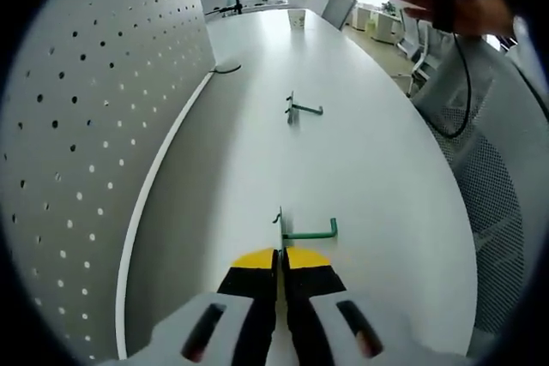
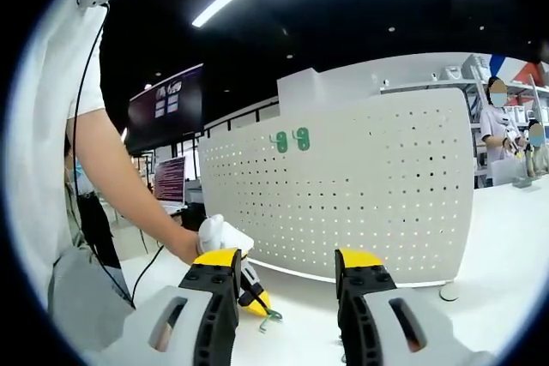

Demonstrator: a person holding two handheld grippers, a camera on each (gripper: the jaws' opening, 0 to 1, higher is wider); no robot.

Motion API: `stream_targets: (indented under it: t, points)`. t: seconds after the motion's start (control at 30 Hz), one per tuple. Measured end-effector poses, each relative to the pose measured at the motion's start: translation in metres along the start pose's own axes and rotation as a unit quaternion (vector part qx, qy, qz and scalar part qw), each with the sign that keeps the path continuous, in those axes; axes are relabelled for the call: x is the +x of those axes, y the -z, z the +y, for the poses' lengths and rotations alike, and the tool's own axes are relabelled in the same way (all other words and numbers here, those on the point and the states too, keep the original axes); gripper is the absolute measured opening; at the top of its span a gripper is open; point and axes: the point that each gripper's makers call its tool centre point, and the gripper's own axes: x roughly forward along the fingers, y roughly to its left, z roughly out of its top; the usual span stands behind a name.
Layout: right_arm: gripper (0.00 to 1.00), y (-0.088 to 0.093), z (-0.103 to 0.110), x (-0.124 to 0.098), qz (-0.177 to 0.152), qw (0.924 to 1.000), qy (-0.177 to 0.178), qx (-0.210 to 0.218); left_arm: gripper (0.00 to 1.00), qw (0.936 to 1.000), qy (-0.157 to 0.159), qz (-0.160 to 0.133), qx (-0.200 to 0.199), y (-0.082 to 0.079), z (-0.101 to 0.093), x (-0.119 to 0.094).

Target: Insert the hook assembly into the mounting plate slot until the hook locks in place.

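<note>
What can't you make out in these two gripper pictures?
- Left gripper view: near green hook, plate end hidden behind the shut left gripper.
- Left gripper view: far hook too small for detail.
- Right gripper view: pegboard, bottom edge cut by right gripper.

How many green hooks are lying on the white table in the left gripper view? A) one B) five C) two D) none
C: one green hook lies on the white table just ahead of the shut left hand-held gripper, and a second green hook lies farther along, beside the pegboard.
</note>
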Motion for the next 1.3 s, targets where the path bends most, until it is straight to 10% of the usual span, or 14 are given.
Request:
stream_targets:
  t: [1.3]
  points:
    - [0.42,-0.011,0.0,0.002,-0.011,0.9999,-0.003,0.002,0.01,0.991,-0.089,-0.09,-0.043,-0.035,0.023,-0.047]
